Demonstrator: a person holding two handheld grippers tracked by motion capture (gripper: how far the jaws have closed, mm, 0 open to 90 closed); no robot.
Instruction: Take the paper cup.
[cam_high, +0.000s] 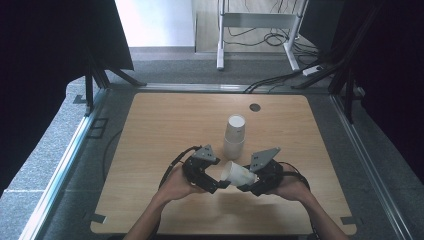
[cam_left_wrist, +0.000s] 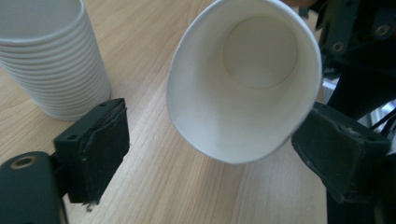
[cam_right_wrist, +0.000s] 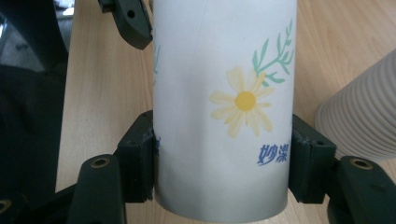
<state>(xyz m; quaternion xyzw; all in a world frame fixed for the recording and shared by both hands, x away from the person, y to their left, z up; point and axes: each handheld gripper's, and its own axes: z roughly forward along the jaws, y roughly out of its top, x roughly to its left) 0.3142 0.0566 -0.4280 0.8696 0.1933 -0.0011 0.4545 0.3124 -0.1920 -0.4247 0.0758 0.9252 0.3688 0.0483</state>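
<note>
A white paper cup (cam_high: 239, 173) with a yellow daisy print lies on its side in the air above the front of the wooden table (cam_high: 165, 130). My right gripper (cam_high: 250, 183) is shut on its lower body; both pads press the cup's (cam_right_wrist: 224, 93) sides in the right gripper view (cam_right_wrist: 222, 158). My left gripper (cam_high: 220, 186) faces the cup's open mouth (cam_left_wrist: 243, 93). Its jaws (cam_left_wrist: 212, 154) stand open either side of the rim, and the left pad (cam_left_wrist: 95, 144) is well clear of it. A tall stack of white cups (cam_high: 235, 135) stands upright just behind.
The stack (cam_left_wrist: 51, 60) stands close to the left of the left jaw and to the right of the held cup (cam_right_wrist: 359, 116). A round dark grommet (cam_high: 255, 107) sits near the table's far edge. Black curtains hang at both sides, and a white desk frame (cam_high: 257, 22) stands beyond.
</note>
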